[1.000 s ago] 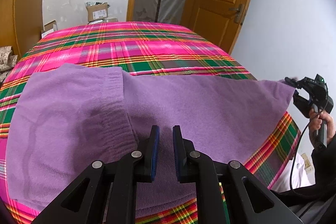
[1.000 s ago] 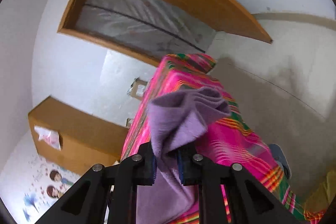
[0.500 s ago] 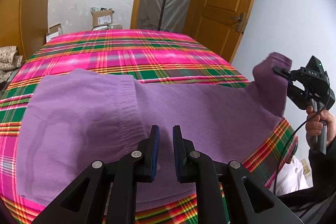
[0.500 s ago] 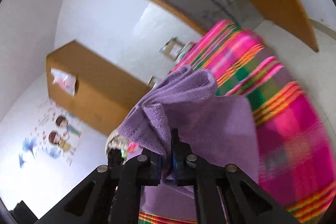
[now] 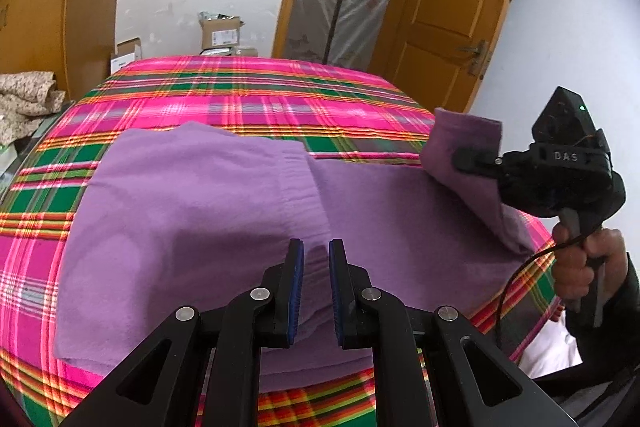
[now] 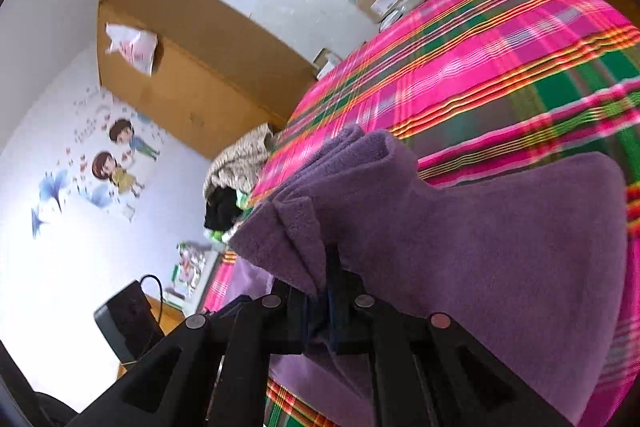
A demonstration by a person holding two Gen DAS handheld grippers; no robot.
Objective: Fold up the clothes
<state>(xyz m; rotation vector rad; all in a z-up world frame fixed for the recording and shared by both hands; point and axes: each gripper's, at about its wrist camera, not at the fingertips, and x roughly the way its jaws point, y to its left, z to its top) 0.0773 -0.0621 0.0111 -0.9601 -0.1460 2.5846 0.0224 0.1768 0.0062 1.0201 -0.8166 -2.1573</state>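
Note:
A purple sweater [image 5: 200,207] lies spread flat on a bed with a pink plaid sheet [image 5: 260,87]. My left gripper [image 5: 316,267] hovers over the sweater's near middle. Its jaws stand a narrow gap apart with nothing between them. At the right, my right gripper [image 5: 464,159] is shut on the sweater's right end. It holds that end lifted and folded back above the rest of the garment. In the right wrist view the bunched purple fabric [image 6: 480,247] is pinched in the right gripper [image 6: 326,267], with the plaid sheet [image 6: 480,67] behind it.
A person's hand [image 5: 580,267] holds the right gripper's handle beside the bed's right edge. A wooden door [image 5: 448,7] and cardboard boxes [image 5: 220,31] stand beyond the bed. A pile of floral cloth [image 5: 24,99] lies at the left, near a wooden wardrobe [image 6: 192,67].
The right gripper has lifted the sweater's right end off the bed and carried it up and leftward over the garment, rolling as it went. The left gripper has shifted a little.

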